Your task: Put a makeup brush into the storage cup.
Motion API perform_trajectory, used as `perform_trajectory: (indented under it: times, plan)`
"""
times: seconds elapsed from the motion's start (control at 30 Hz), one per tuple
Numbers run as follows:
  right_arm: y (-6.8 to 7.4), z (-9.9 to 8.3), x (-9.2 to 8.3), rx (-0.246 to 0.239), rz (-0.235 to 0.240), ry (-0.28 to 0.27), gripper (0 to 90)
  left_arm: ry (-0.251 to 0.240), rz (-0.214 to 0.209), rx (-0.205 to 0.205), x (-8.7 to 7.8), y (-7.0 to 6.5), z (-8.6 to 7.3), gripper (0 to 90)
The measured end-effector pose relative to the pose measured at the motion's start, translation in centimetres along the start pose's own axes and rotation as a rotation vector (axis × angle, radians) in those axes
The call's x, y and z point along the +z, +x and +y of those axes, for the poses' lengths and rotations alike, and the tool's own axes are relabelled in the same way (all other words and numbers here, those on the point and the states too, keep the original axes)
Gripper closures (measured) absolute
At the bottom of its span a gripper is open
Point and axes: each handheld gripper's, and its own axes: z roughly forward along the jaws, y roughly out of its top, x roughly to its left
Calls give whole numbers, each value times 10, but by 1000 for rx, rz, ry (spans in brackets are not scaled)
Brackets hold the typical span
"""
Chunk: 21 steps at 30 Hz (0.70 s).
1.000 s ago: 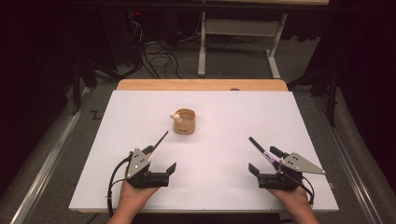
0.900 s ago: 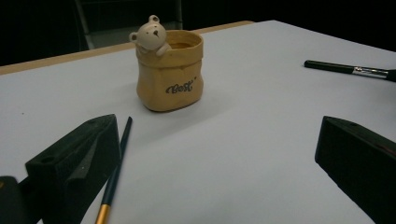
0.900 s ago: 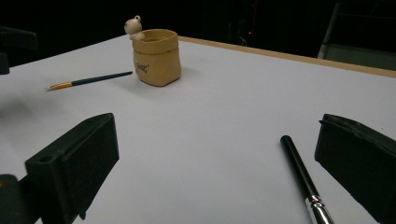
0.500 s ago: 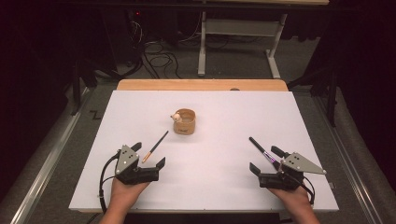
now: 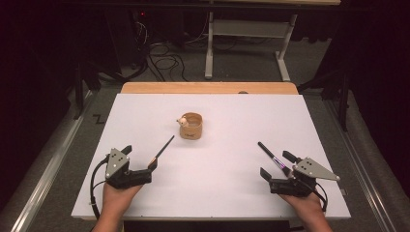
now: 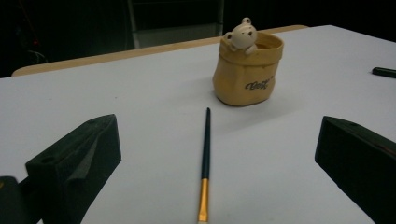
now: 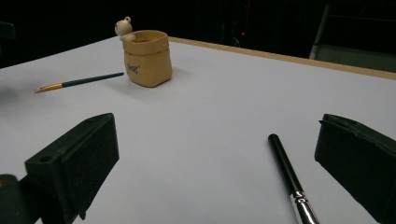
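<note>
A tan pot with a small bear figure on its rim (image 5: 191,126) stands at the middle of the white table top (image 5: 227,193). A thin dark brush with a gold ferrule (image 5: 162,149) lies left of it, pointing at the pot (image 6: 247,70). My left gripper (image 5: 139,156) is open at the brush's near end, and the brush (image 6: 205,154) lies between its jaws. A black brush with a silver ferrule (image 5: 271,156) lies at the right. My right gripper (image 5: 276,165) is open around its near end (image 7: 289,179). Neither brush is held.
A wooden strip (image 5: 208,88) runs along the table's far edge. Behind it are a dark floor with cables (image 5: 159,50) and a metal desk frame (image 5: 244,34). In the right gripper view the pot (image 7: 147,58) and the gold-ferruled brush (image 7: 81,82) lie far left.
My left gripper has moved left and a little forward and turned, so the gold-ferruled brush now lies between its jaws. The right gripper has hardly moved.
</note>
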Motion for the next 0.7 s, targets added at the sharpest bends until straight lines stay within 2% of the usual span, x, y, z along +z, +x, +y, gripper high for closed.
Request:
perform_trajectory:
  times: [0.1, 0.3, 0.7]
  plan:
    - [0, 0, 0, 1, 3, 0, 3, -14, 17, -21, -6, 9, 0, 14]
    - [0, 0, 1, -1, 1, 1, 3, -18, 50, -34, -12, 23, -2, 23]
    - [1, -1, 2, -3, 3, 7, 3, -7, 41, -42, -10, 22, -3, 26]
